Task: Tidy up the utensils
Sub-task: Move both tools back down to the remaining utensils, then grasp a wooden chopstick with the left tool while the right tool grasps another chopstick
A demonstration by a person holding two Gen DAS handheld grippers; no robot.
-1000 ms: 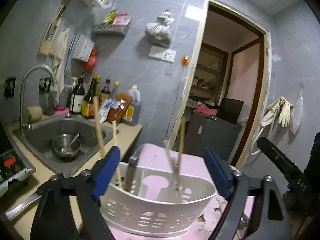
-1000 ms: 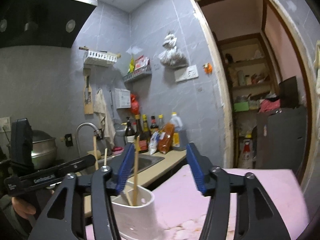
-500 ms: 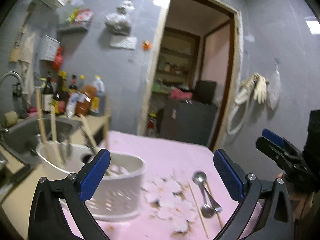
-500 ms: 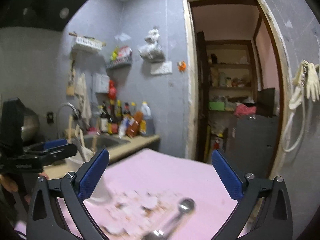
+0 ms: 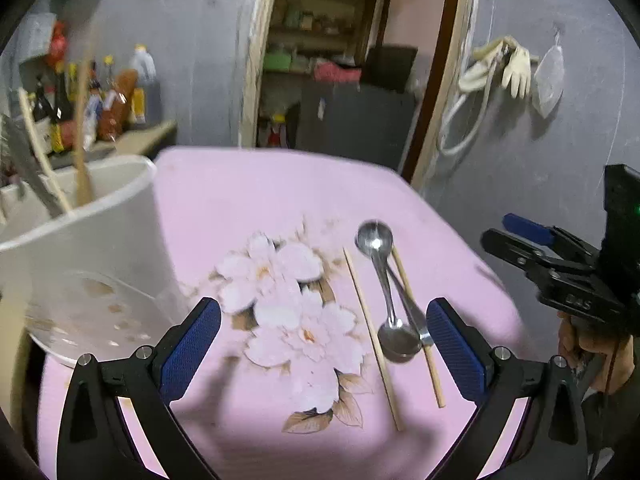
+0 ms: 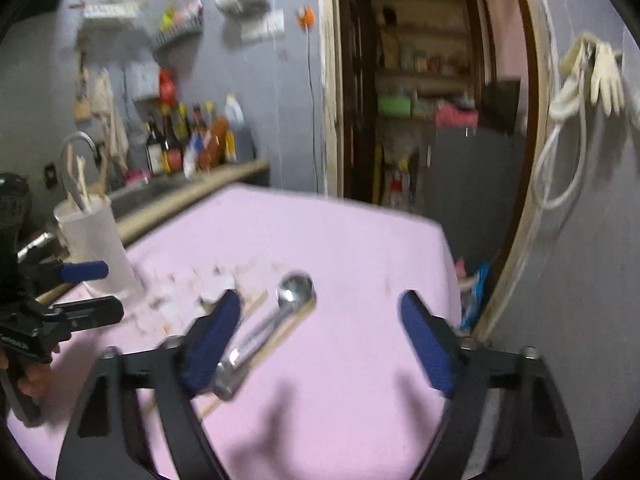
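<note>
Two steel spoons (image 5: pixel 382 284) lie crossed on the pink flowered tablecloth (image 5: pixel 256 200) between two wooden chopsticks (image 5: pixel 370 340). A white utensil holder (image 5: pixel 86 256) with chopsticks and a knife in it stands at the left. My left gripper (image 5: pixel 320 348) is open and empty, just short of the spoons. My right gripper (image 6: pixel 320 338) is open and empty, above the cloth to the right of the spoons (image 6: pixel 276 316). The holder shows far left in the right wrist view (image 6: pixel 96 240).
A kitchen counter with a sink and bottles (image 6: pixel 192 140) runs behind the table on the left. An open doorway (image 5: pixel 340 60) to a storeroom is behind the table. Gloves and a hose (image 5: pixel 500 68) hang on the right wall.
Both grippers have swung right and tilted down, from the white holder to the spoons and chopsticks on the cloth. Both have stayed open.
</note>
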